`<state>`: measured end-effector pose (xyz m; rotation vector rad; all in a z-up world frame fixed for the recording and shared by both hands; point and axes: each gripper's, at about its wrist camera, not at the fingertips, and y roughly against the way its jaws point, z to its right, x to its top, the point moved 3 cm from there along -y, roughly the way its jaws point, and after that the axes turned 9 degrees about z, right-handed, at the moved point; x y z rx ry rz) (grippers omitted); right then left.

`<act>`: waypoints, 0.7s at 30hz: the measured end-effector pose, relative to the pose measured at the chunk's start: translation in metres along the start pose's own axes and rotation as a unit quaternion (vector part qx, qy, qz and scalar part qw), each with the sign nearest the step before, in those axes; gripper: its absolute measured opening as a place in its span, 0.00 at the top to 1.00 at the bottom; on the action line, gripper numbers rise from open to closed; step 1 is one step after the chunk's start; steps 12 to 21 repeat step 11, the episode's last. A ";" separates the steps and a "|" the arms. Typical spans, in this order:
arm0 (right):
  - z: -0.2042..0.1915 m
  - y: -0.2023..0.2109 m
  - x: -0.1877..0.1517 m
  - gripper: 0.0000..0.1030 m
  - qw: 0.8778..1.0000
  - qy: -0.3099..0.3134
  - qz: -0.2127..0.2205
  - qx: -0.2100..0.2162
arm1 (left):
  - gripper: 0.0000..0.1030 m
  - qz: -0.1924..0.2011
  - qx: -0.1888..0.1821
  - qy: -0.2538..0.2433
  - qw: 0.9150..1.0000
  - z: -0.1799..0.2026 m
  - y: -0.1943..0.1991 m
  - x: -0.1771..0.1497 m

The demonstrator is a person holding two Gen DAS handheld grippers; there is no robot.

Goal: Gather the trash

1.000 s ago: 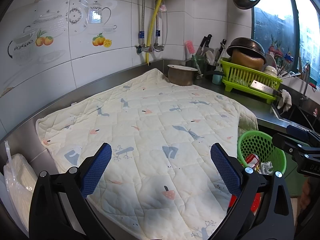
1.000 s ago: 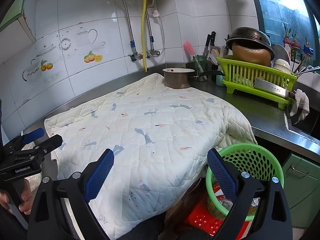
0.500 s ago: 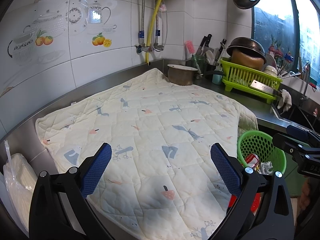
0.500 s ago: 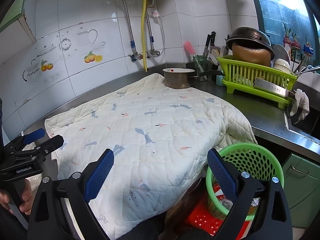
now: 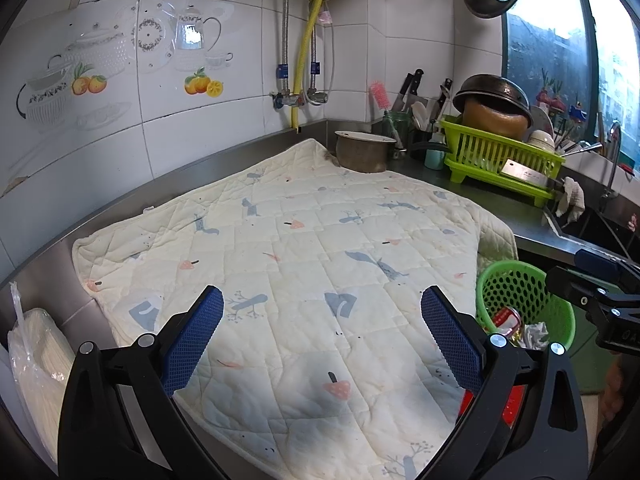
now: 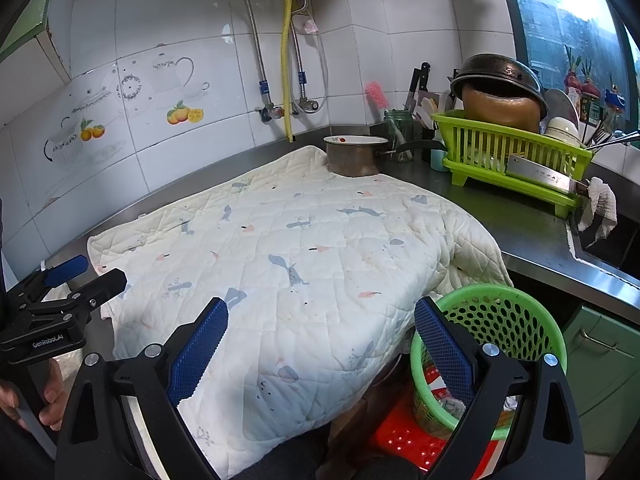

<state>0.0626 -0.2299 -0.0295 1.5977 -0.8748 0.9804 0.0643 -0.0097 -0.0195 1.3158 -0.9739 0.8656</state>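
Observation:
A green perforated trash basket [image 5: 524, 300] stands below the counter's right front edge, with a crushed red can [image 5: 508, 316] and crumpled paper [image 5: 534, 334] inside; it also shows in the right wrist view [image 6: 500, 320]. A white quilted mat [image 5: 300, 264] covers the counter, and no loose trash shows on it. My left gripper [image 5: 322, 328] is open and empty above the mat's front. My right gripper [image 6: 320, 340] is open and empty, over the mat's front edge beside the basket.
A metal pot [image 5: 362, 152] stands at the mat's far corner. A green dish rack [image 5: 504, 156] with a pot and cleaver is at the right, with a sink [image 5: 592, 224] beyond. A plastic bag [image 5: 32, 348] lies at the left. A red stool [image 6: 408, 440] is under the basket.

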 end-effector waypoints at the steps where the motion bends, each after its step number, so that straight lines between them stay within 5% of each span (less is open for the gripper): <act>1: 0.000 0.000 0.000 0.12 1.000 0.000 0.000 0.000 | 0.05 0.000 -0.001 0.000 1.000 0.000 0.000 0.000; 21: 0.002 0.001 0.000 0.12 1.000 -0.001 0.001 0.000 | 0.05 -0.002 -0.005 -0.002 1.000 0.002 0.000 0.000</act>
